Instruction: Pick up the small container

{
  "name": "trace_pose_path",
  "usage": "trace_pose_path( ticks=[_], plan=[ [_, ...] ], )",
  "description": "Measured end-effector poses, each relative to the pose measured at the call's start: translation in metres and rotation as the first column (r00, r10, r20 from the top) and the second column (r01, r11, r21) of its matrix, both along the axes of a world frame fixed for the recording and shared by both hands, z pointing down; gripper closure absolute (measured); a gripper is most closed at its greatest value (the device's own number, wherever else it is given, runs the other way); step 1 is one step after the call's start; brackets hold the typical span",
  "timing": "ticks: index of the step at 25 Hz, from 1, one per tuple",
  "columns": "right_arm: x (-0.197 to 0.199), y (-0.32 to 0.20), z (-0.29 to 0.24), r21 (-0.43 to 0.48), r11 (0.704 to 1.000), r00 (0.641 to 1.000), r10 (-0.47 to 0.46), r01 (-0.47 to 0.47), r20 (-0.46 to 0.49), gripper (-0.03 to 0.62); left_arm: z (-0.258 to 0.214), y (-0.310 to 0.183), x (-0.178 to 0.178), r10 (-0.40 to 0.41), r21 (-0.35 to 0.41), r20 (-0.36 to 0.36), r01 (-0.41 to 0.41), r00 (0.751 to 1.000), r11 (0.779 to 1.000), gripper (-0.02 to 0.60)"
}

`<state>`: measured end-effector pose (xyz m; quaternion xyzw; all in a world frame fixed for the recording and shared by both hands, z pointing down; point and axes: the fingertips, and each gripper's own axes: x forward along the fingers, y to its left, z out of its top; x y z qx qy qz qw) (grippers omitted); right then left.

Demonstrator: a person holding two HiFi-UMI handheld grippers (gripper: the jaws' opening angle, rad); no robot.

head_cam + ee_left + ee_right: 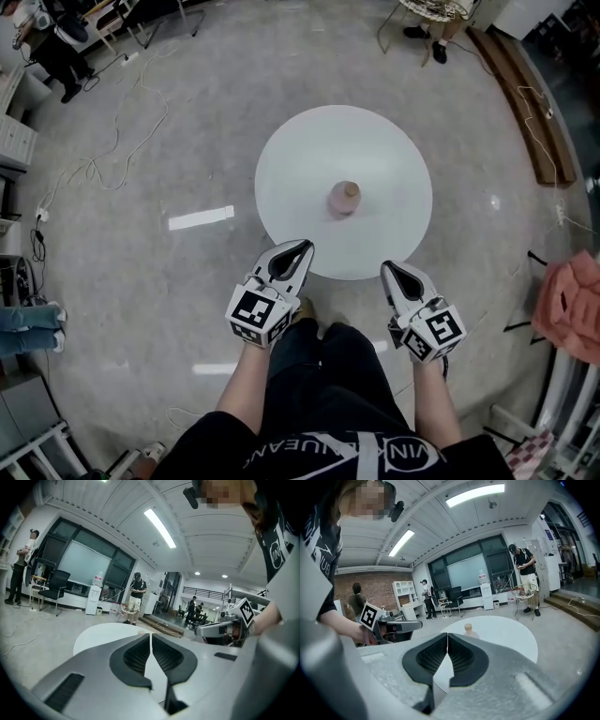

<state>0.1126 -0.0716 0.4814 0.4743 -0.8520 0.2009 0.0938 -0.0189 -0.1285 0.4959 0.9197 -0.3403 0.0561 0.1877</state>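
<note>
A small pink container with a tan lid stands upright near the middle of a round white table. In the right gripper view the container shows just beyond the jaws, on the table. My left gripper hovers at the table's near edge, left of the container, its jaws shut and empty. My right gripper hangs at the near edge on the right, also shut with nothing in it. In the left gripper view the left gripper hides the container, and the table lies ahead.
Grey floor surrounds the table, with cables trailing at the left. A wooden beam lies at the far right and a pink cloth at the right edge. Several people stand in the room's background.
</note>
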Motion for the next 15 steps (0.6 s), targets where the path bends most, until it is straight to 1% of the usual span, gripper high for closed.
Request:
trace_pose_path(
  ticks=[4,8,11,15],
  plan=[
    [-0.002,-0.008,0.008,-0.015,1.000,1.000,-0.010,0.010,0.007,0.588,0.014,-0.005,-0.003,-0.012,-0.031,0.006,0.013,1.000,0.999,0.561],
    [0.003,-0.022,0.018,-0.027,0.999,0.999,-0.034,0.035,0.014,0.588,0.019,-0.017,0.000,-0.036,-0.039,0.013,0.037,0.999,0.999,0.561],
    [-0.002,-0.036,0.023,-0.037,0.998,0.998,-0.052,0.053,0.019,0.588,0.019,-0.024,-0.007,-0.050,-0.043,0.024,0.051,0.998,0.998,0.561],
    [-0.003,-0.055,0.030,-0.029,0.996,0.996,-0.085,0.085,-0.006,0.588,0.023,-0.034,-0.008,-0.067,-0.050,0.025,0.068,0.997,0.996,0.561]
  ],
)
